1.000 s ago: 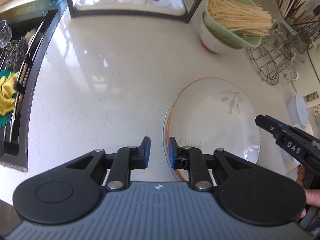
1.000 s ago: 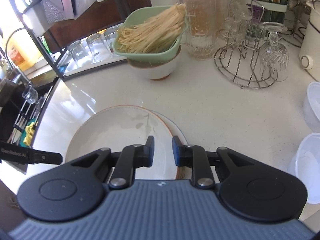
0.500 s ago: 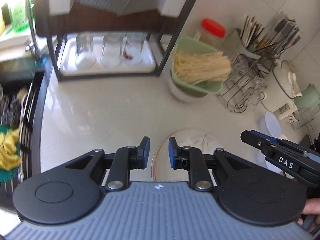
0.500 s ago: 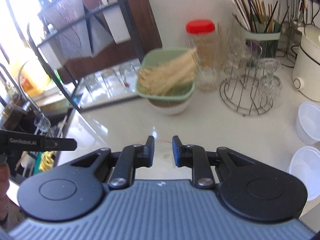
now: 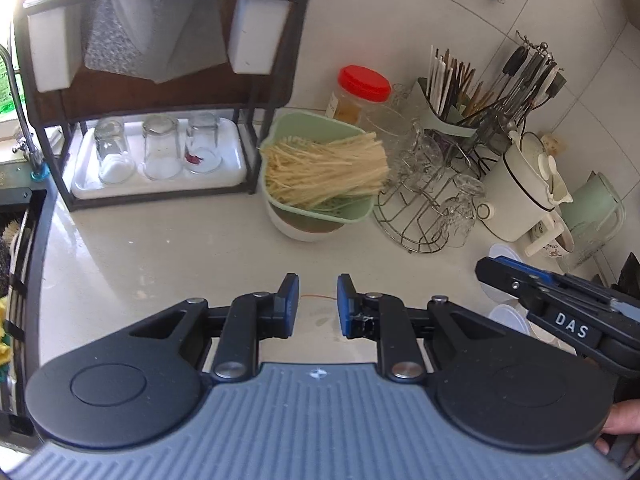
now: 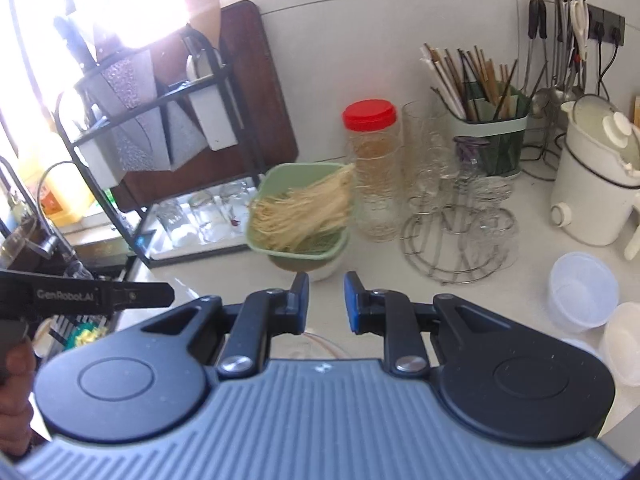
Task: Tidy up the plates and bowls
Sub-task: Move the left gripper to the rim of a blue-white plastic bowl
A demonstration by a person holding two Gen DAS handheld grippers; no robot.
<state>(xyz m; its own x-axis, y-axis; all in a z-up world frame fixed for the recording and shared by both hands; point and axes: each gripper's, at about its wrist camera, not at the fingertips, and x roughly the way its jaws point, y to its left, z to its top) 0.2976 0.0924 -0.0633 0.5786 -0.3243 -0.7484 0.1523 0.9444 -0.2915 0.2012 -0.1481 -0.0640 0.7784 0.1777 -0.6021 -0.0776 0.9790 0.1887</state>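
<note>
Only a thin orange-rimmed edge of the stacked plates [image 5: 320, 322] shows on the white counter, below and between the fingers of my left gripper [image 5: 317, 304]. That gripper hovers above the plates, open by a narrow gap and holding nothing. My right gripper [image 6: 326, 300] also hovers, narrowly open and empty, with a sliver of plate rim [image 6: 324, 344] under it. A white bowl [image 5: 304, 232] sits farther back under a green colander of noodles [image 5: 320, 172]. Translucent plastic bowls [image 6: 582, 292] stand at the right.
A black rack with upturned glasses on a white tray [image 5: 160, 160] stands at back left, beside the sink [image 5: 16, 280]. A wire stand with glasses [image 5: 432, 208], a red-lidded jar [image 6: 370, 168], a utensil holder [image 6: 488, 144] and a white kettle [image 6: 592, 184] crowd the back right.
Both grippers rose and tipped upward. The plates slid down in both views until only a rim edge shows, and the rack, wall and kettle came into view. Jaw gaps stayed the same.
</note>
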